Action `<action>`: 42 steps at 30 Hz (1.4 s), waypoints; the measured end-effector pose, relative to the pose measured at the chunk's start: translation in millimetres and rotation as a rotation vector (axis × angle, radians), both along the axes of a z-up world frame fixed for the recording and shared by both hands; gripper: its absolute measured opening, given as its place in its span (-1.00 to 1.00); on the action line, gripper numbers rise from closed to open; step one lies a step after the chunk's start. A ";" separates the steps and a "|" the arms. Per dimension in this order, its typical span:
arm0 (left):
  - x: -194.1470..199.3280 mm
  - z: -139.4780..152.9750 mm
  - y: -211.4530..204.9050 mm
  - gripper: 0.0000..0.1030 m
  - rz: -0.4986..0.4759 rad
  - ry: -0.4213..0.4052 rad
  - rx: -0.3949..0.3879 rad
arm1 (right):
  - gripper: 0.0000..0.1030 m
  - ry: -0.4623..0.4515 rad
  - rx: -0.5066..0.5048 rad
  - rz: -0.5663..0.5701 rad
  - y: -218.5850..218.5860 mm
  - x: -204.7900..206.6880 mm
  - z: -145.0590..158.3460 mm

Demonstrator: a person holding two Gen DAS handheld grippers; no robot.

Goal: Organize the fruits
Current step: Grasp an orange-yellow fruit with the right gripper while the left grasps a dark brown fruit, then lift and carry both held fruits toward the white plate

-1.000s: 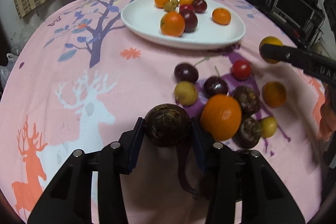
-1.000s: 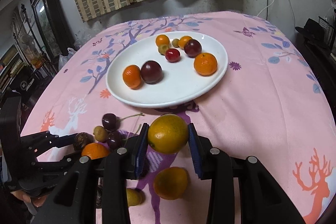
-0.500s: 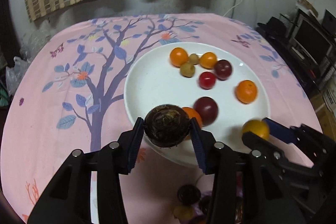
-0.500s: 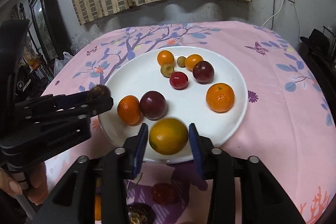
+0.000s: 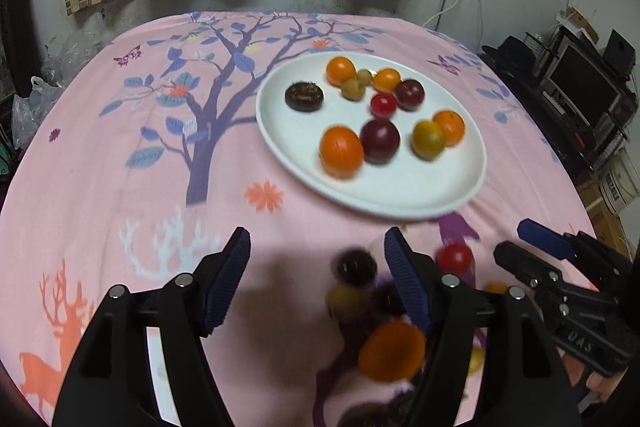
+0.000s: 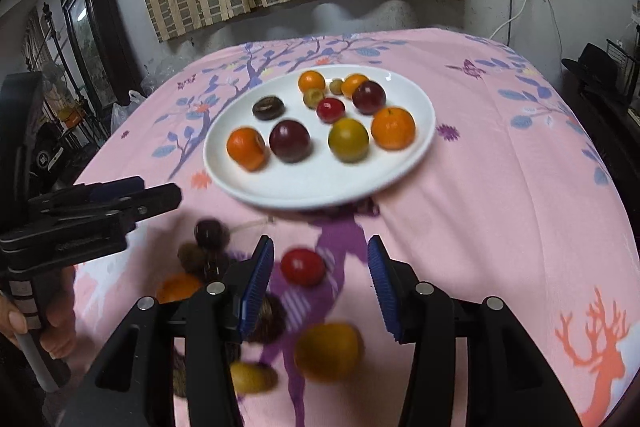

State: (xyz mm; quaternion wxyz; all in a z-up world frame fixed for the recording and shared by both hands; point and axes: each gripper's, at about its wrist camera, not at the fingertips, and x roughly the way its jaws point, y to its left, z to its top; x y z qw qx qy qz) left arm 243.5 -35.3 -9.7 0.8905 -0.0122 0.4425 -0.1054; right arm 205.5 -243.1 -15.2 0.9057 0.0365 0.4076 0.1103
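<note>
The left hand-held gripper (image 5: 316, 275) hangs over the near part of the worktop (image 5: 120, 163) with its blue pads spread wide and nothing between them; its jaws have just been opening. The dark brown fruit (image 5: 304, 97) lies on the white plate (image 5: 400, 195), at the plate's far left side, apart from the other fruit there. The right hand-held gripper (image 6: 320, 283) is also spread and pinches nothing; its jaws opened within the last second. The yellow-green fruit (image 6: 348, 139) sits on the plate between a dark plum (image 6: 289, 140) and an orange (image 6: 393, 128). Below the right gripper's pads, loose fruit lies on the pink cloth toward the worktop's near edge: a red fruit (image 6: 302, 267), a blurred orange one (image 6: 328, 351) and several dark ones, too blurred to name. A hand (image 6: 48, 331) shows at the left, holding the other gripper's handle.
</note>
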 end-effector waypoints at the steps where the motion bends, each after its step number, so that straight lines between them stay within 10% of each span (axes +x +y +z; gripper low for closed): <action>1: -7.4 -1.3 0.9 0.34 -0.002 0.002 -0.002 | -0.04 0.001 -0.008 -0.003 -1.2 -6.9 -1.0; 18: -108.5 -30.7 2.7 0.51 -0.111 0.030 0.020 | -0.02 0.047 -0.009 -0.065 -4.3 -61.0 -22.0; 33: -103.3 -43.3 -2.6 0.55 -0.173 0.078 0.017 | 0.04 0.101 -0.050 -0.058 4.9 -27.2 -38.7; 38: -102.5 -47.6 -7.5 0.55 -0.213 0.077 0.011 | -0.27 0.104 -0.023 -0.054 3.7 -23.1 -43.3; 42: -99.2 -48.6 -10.6 0.10 -0.287 0.099 -0.071 | -0.28 0.102 -0.004 -0.060 1.1 -24.6 -43.7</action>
